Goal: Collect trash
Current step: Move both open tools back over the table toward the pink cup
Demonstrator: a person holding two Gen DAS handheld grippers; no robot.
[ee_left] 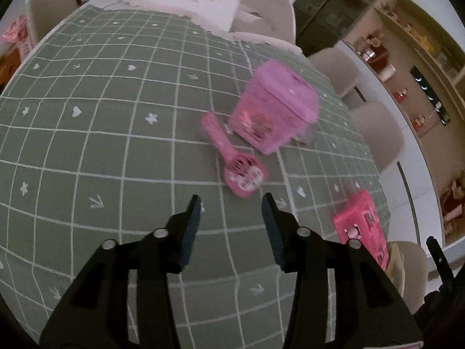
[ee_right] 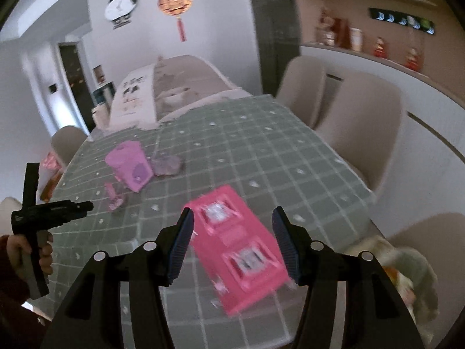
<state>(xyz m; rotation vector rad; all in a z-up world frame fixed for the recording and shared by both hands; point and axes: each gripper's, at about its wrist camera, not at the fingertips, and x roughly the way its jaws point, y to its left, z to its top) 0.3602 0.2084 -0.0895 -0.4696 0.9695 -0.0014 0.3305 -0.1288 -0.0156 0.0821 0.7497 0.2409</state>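
Left gripper (ee_left: 231,203): jaws spread, nothing between them, only green checked tablecloth (ee_left: 87,145) in the gap. Just beyond the jaw tips, a pink scoop (ee_left: 232,160), lying flat; long axis slanting, round head nearest the jaws and slightly toward the right-hand jaw, handle pointing away and off to the left-hand side. Farther out past the scoop, a pink toy bin (ee_left: 276,107) standing upright with its lid on, blurred, ahead of the right-hand jaw. Outside the right-hand jaw and level with it, a bright pink box (ee_left: 363,224), partly hidden behind that jaw's arm.

Right gripper (ee_right: 232,212): jaws spread, not pressing on anything. Between and below them, the same bright pink box (ee_right: 235,247), lying flat on the tablecloth (ee_right: 261,151); long axis running from close under the right-hand jaw away toward the left-hand jaw's tip, two window cutouts facing up. No contact with either pad discernible through the blur. Far ahead and left of the left-hand jaw, the toy bin (ee_right: 130,165) and the scoop (ee_right: 113,197), small and blurred. At the left edge, a hand (ee_right: 32,256) holding the other gripper's grip.
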